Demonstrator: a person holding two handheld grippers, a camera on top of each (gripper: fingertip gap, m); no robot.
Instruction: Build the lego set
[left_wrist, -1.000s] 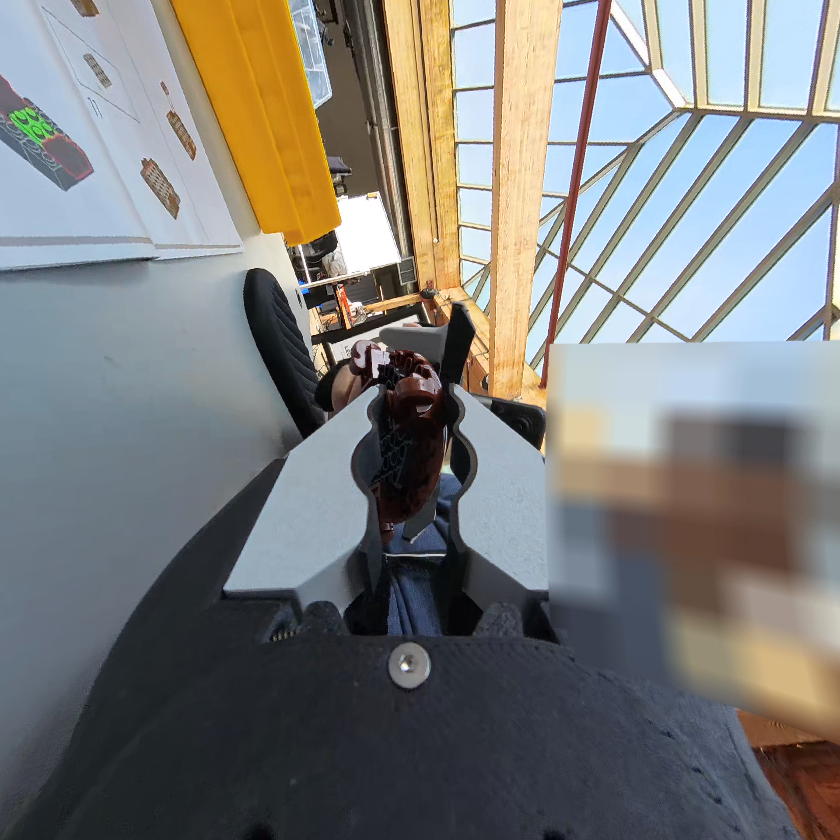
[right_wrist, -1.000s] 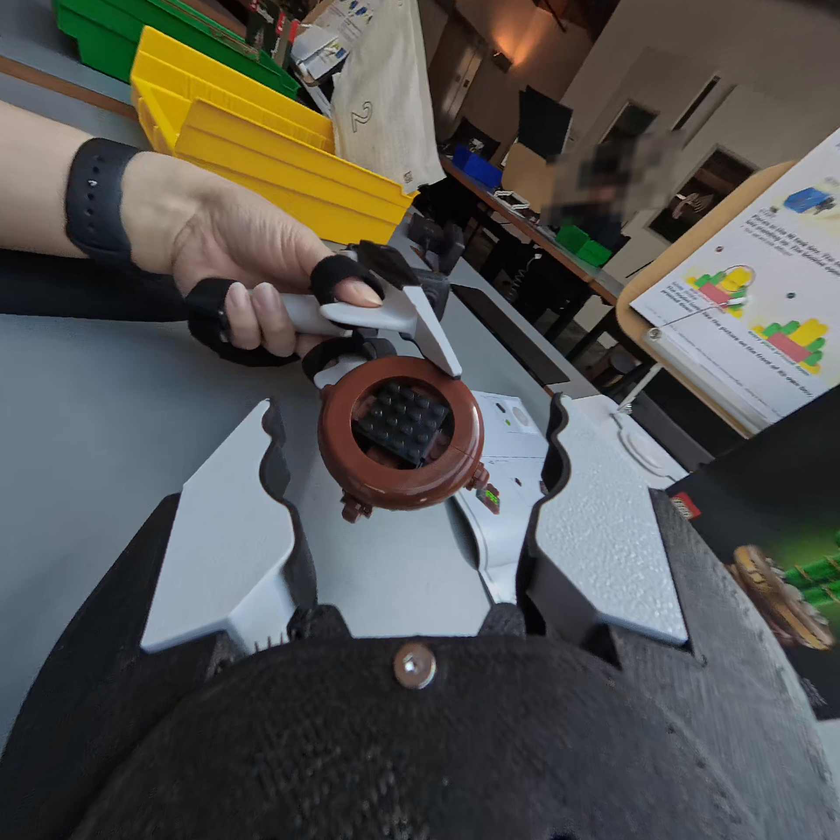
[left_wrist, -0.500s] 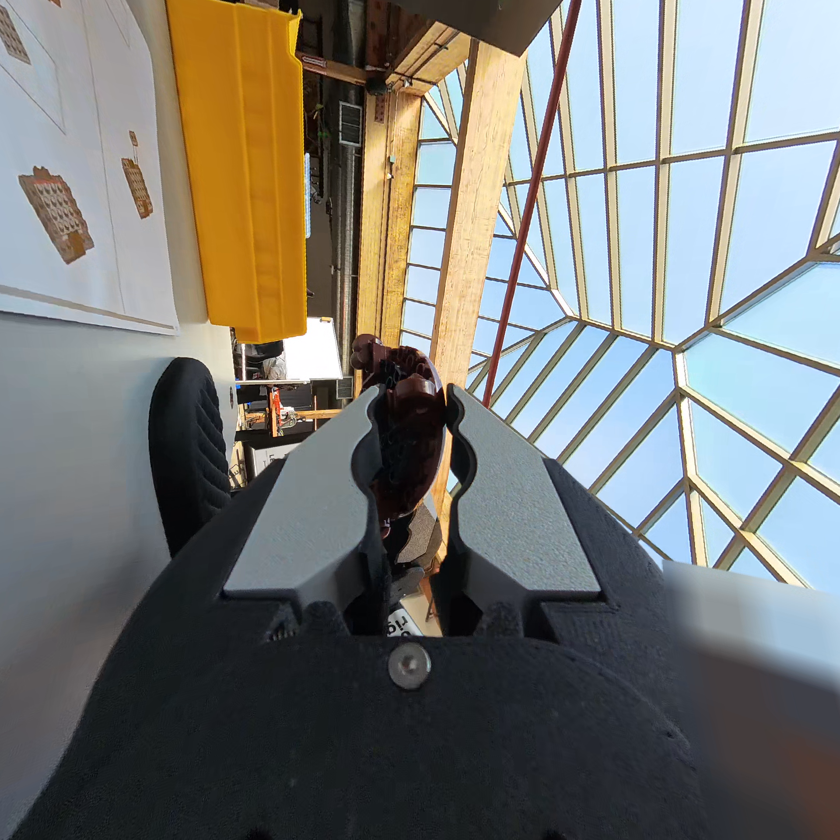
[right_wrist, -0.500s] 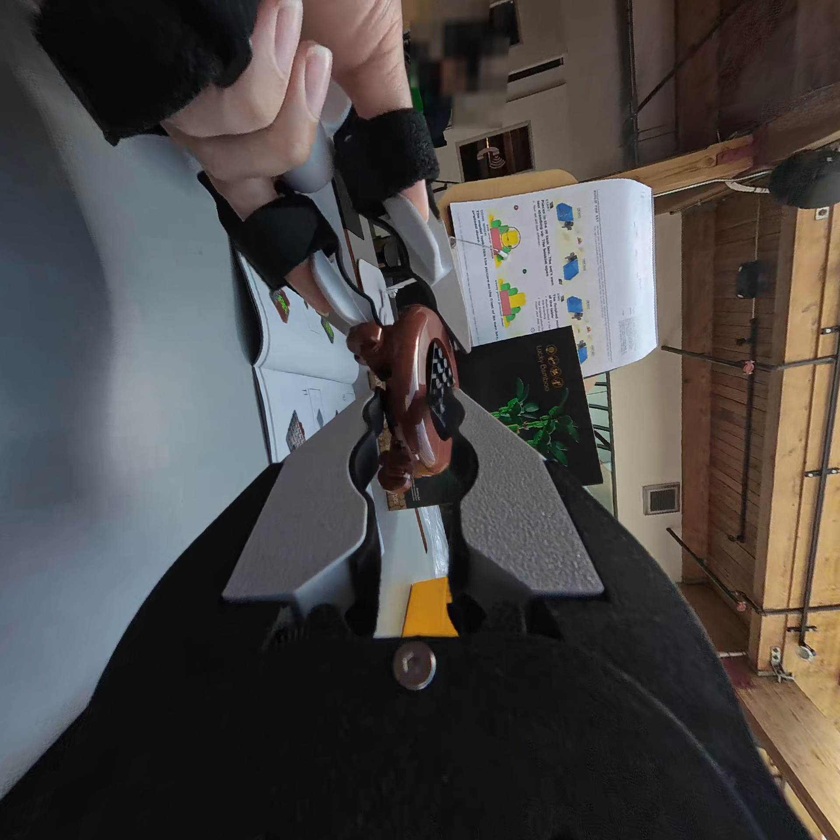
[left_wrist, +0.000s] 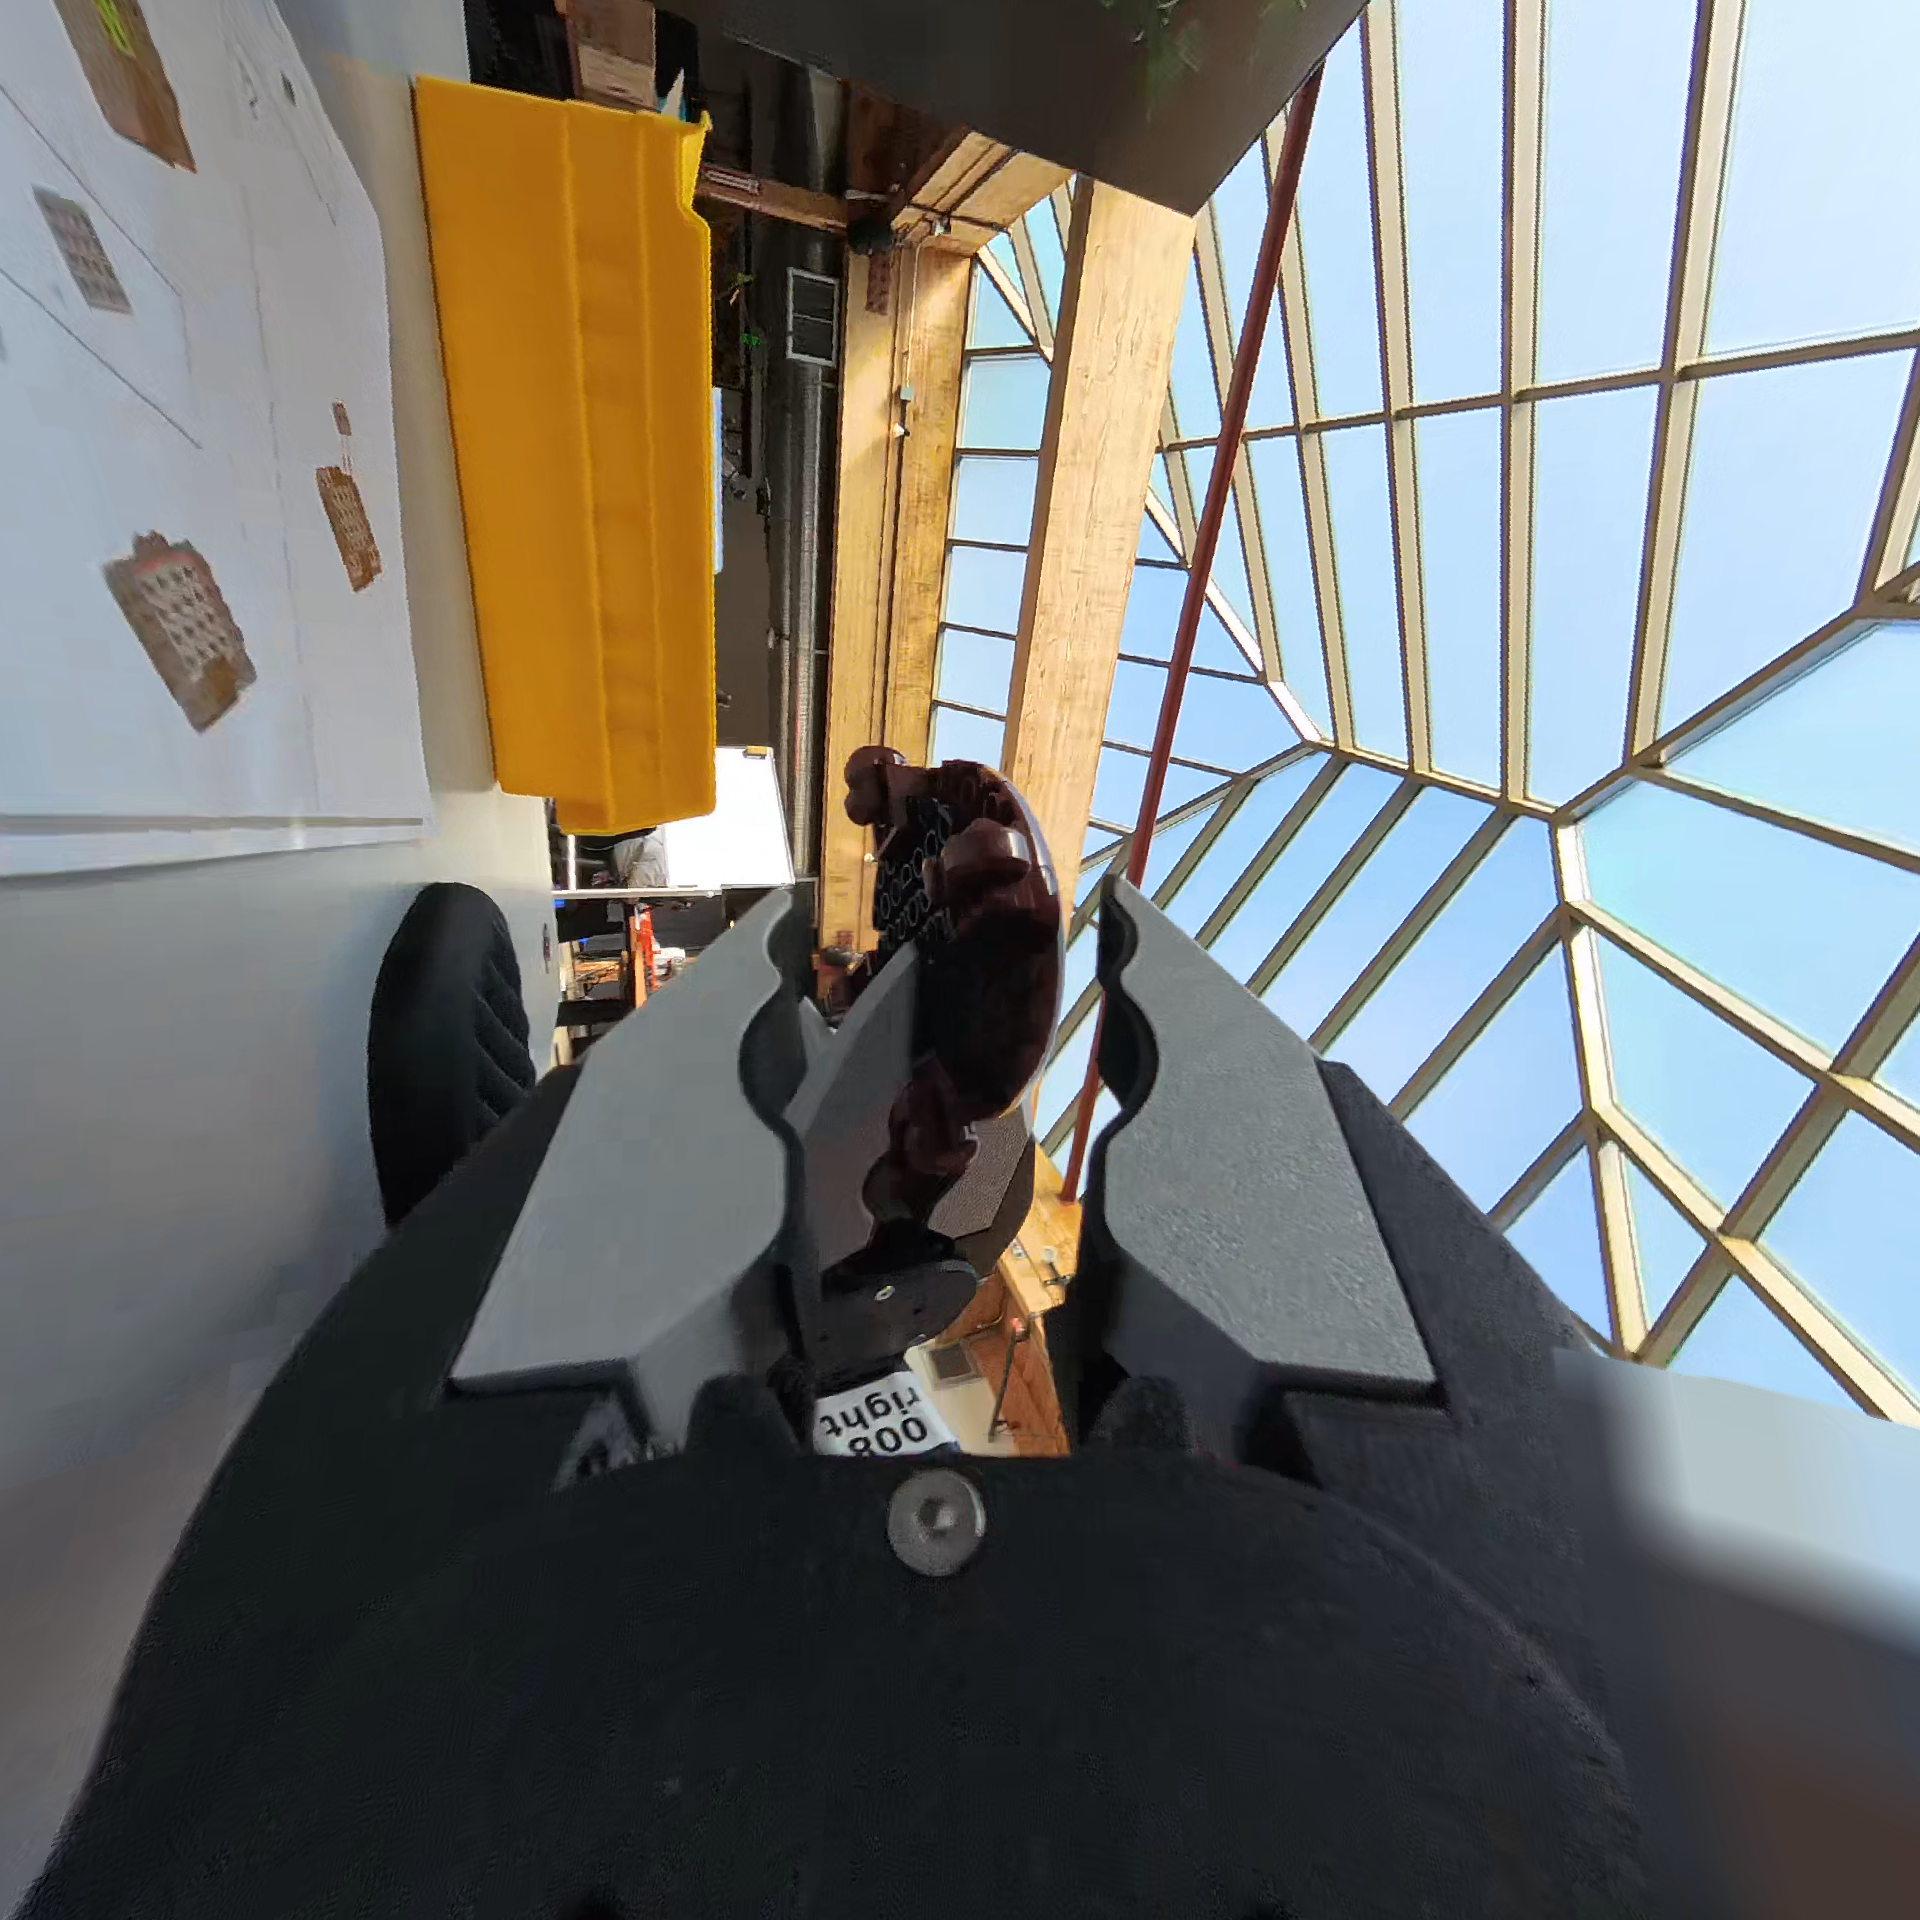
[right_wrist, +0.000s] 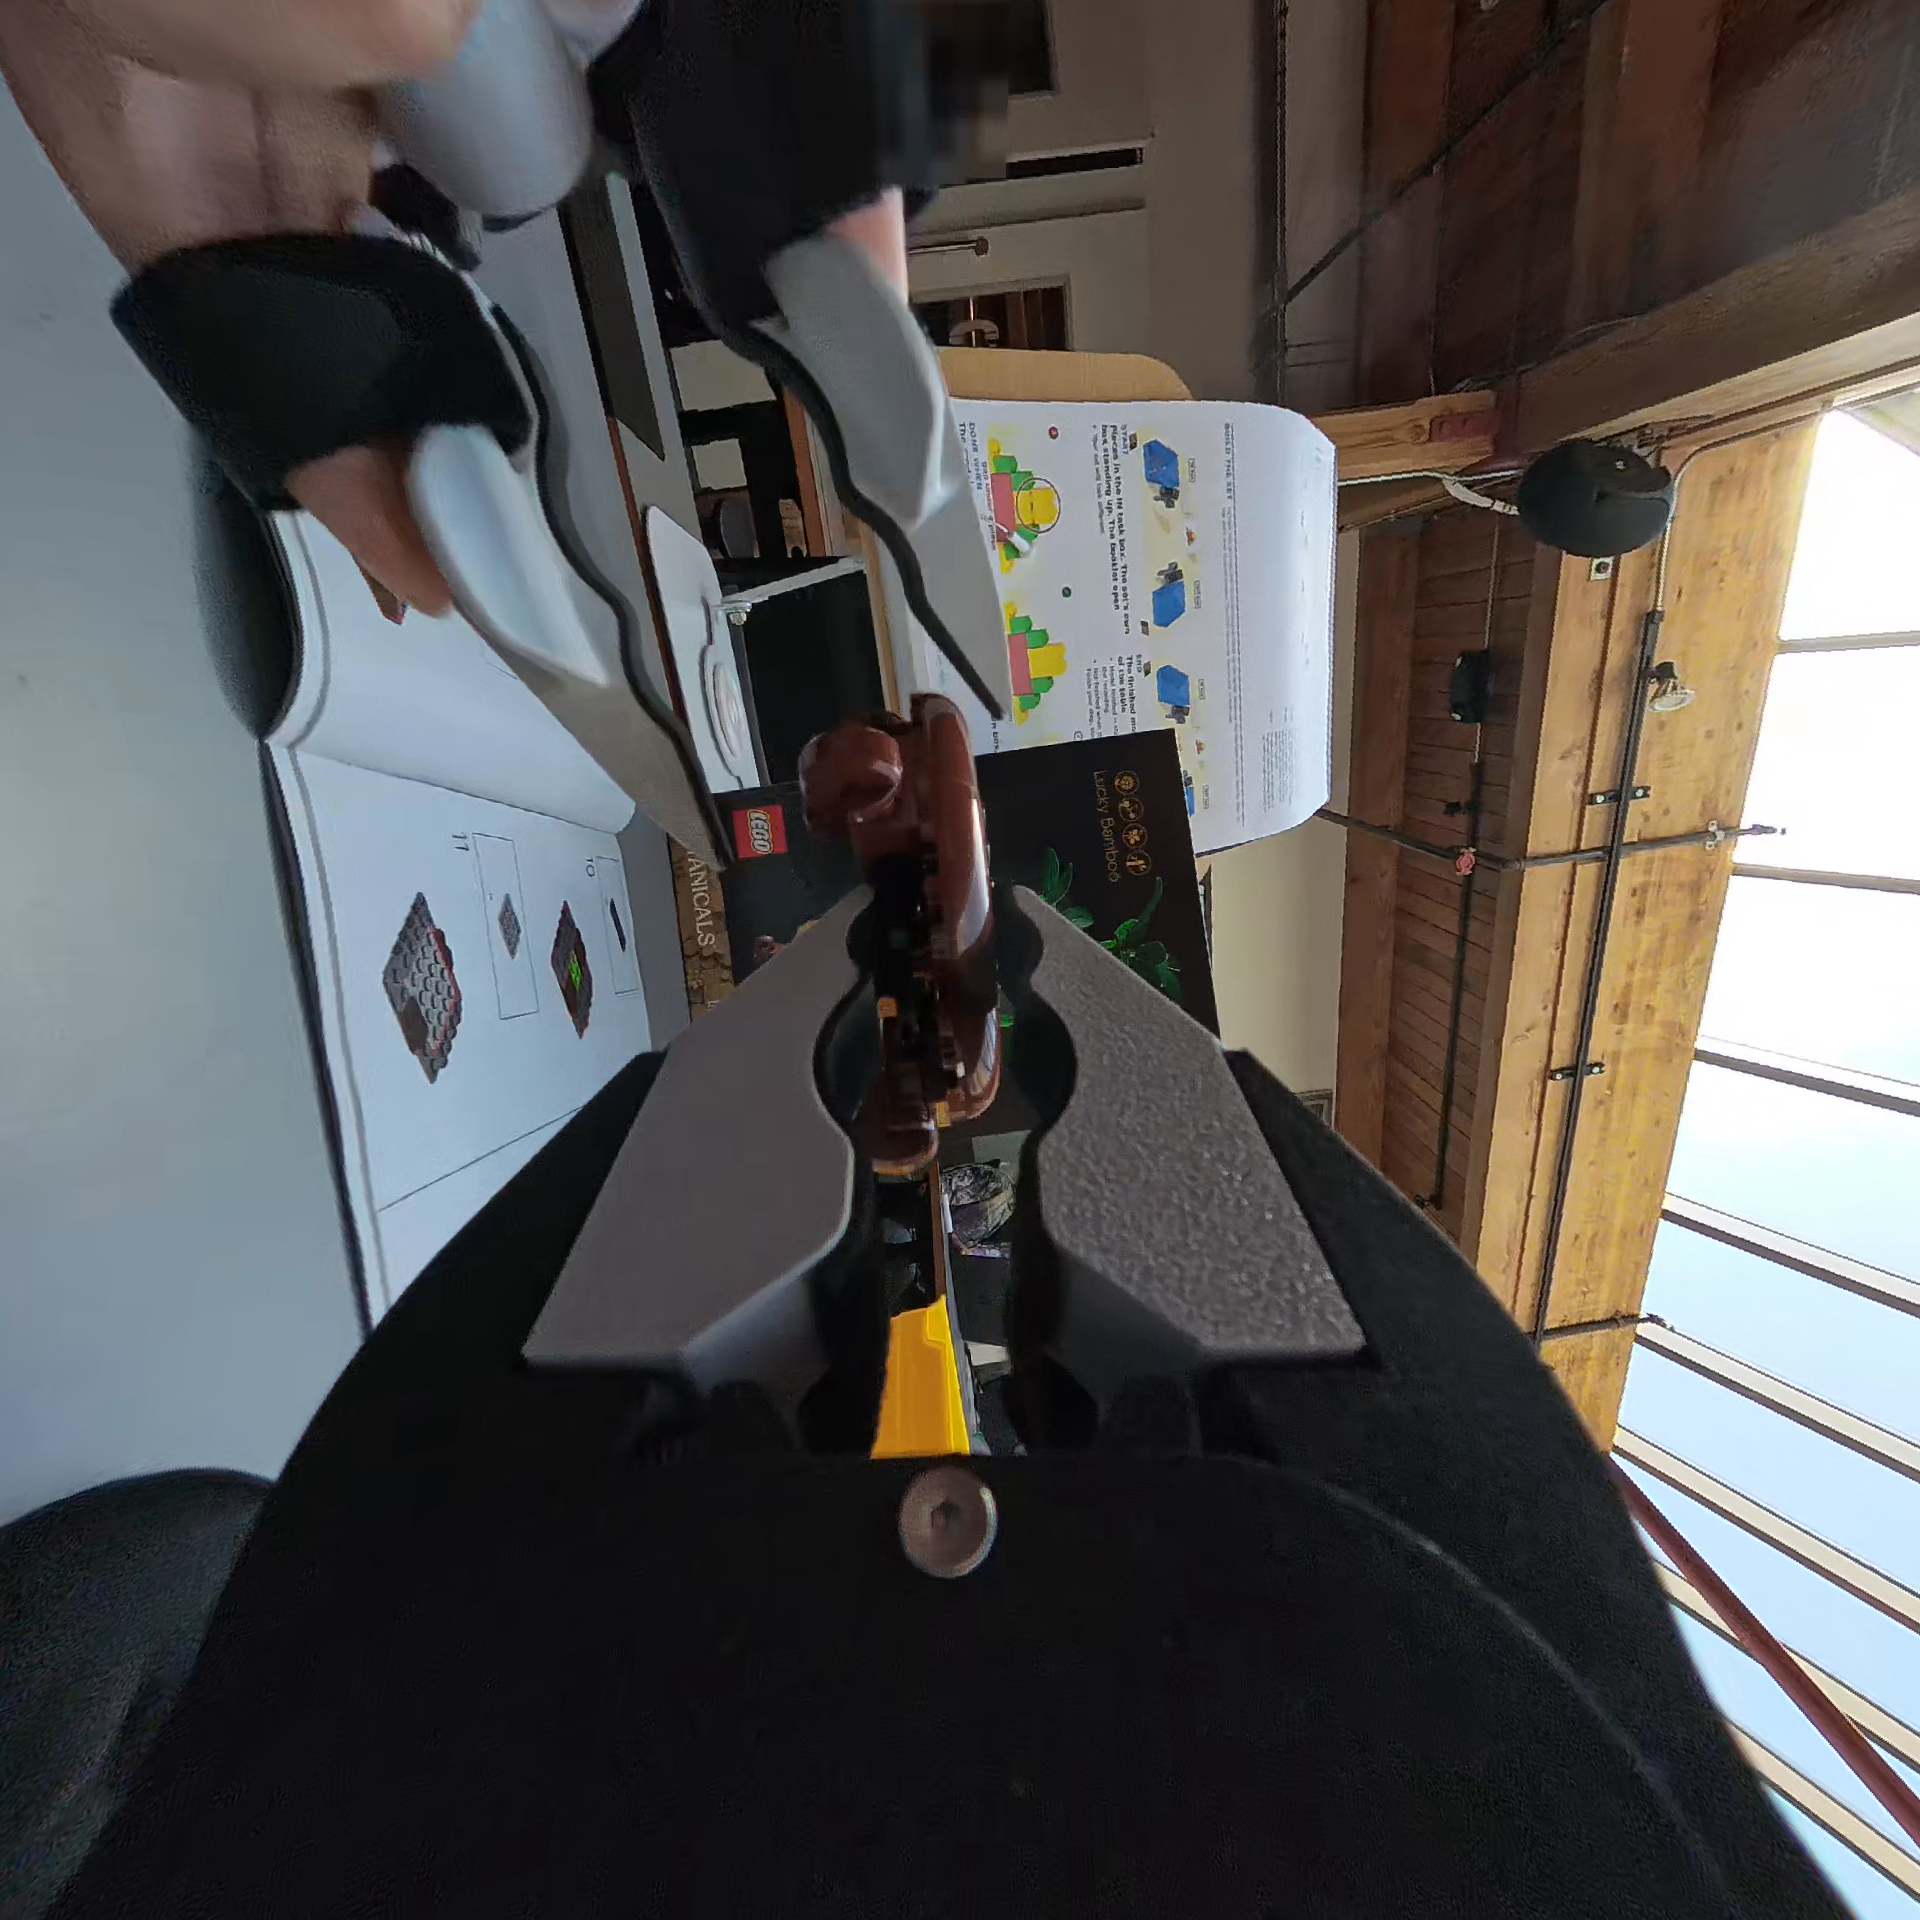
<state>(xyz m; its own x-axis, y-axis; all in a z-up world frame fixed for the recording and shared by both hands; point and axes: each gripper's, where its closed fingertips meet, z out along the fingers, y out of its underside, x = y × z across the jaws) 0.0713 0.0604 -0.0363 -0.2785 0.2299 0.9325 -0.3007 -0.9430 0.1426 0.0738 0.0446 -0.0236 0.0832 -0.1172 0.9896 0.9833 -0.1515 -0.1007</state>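
While the right gripper (right_wrist: 935, 971) clamps the round brown Lego pot (right_wrist: 930, 935), the left gripper (left_wrist: 945, 935) gapes wide around it.

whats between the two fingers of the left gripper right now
In the left wrist view, the open left gripper has the round brown lego assembly between its fingers, untouched, with one grey finger of the right gripper beside it.

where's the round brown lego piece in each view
Left wrist view: the round brown lego piece sits centre frame, between this gripper's spread jaws but apart from them, pinched by the other gripper's grey jaws.
Right wrist view: just above centre, clamped edge-on in this gripper's jaws.
Shared landmark: the open white instruction booklet.
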